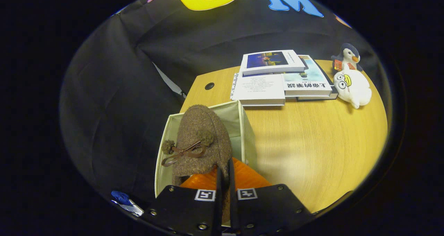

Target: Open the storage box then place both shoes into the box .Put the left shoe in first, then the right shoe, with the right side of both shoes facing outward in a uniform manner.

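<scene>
While pinching the brown shoe (203, 142), gripper (225, 180) above storage box (248, 132); books (277, 78), plush toys (352, 85) beyond.

Upside-down Chinese title 上帝的笔误 on a book (307, 85); other print too small.

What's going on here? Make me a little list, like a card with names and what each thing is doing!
gripper: gripper closed on the heel edge of the brown shoe, both fingers pressing it
shoe: brown shoe, fuzzy, with pompoms and a bow, held toe-forward over the box
box: storage box, cream fabric, open, on the table's near corner
inside box: something orange beneath the shoe
table: wooden table
books: stack of books beyond the box
toys: penguin toy and white plush beside the books
</scene>
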Demonstrator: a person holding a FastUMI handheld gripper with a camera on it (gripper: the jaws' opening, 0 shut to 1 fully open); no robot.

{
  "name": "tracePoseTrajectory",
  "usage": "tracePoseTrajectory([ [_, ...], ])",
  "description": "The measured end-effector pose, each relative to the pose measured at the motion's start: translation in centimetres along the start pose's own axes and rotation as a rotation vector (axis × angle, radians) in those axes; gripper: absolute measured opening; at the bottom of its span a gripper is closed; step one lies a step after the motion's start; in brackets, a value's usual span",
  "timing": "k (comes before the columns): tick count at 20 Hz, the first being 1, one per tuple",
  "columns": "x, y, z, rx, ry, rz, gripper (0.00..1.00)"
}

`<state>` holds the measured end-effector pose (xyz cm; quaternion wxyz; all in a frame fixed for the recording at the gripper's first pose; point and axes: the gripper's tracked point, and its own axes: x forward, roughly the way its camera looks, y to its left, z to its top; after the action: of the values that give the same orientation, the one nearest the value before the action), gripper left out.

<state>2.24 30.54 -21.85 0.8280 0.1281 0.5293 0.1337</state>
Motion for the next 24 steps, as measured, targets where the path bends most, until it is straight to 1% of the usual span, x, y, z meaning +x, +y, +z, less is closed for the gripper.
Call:
tracePoseTrajectory([
  [1, -0.4, 0.3, 0.3, -0.006, -0.014, 0.006, 0.17],
  [2, -0.6, 0.8, 0.3, -0.005, -0.031, 0.033, 0.39],
  [3, -1.2, 1.3, 0.8, -0.005, -0.052, 0.054, 0.51],
  [4, -1.8, 1.3, 1.3, -0.010, -0.079, 0.057, 0.66],
  [6, -3.4, 0.6, 2.6, -0.051, -0.149, 0.034, 0.98],
  [10, -7.6, -0.7, 5.1, -0.111, -0.275, 0.025, 0.98],
  [14, -12.9, -3.3, 8.3, -0.165, -0.424, -0.017, 0.98],
  [17, -17.2, -5.8, 10.0, -0.179, -0.505, -0.032, 0.98],
  [21, -22.4, -8.9, 11.8, -0.204, -0.611, -0.020, 0.98],
  [24, -26.7, -11.9, 12.5, -0.242, -0.692, -0.061, 0.97],
])
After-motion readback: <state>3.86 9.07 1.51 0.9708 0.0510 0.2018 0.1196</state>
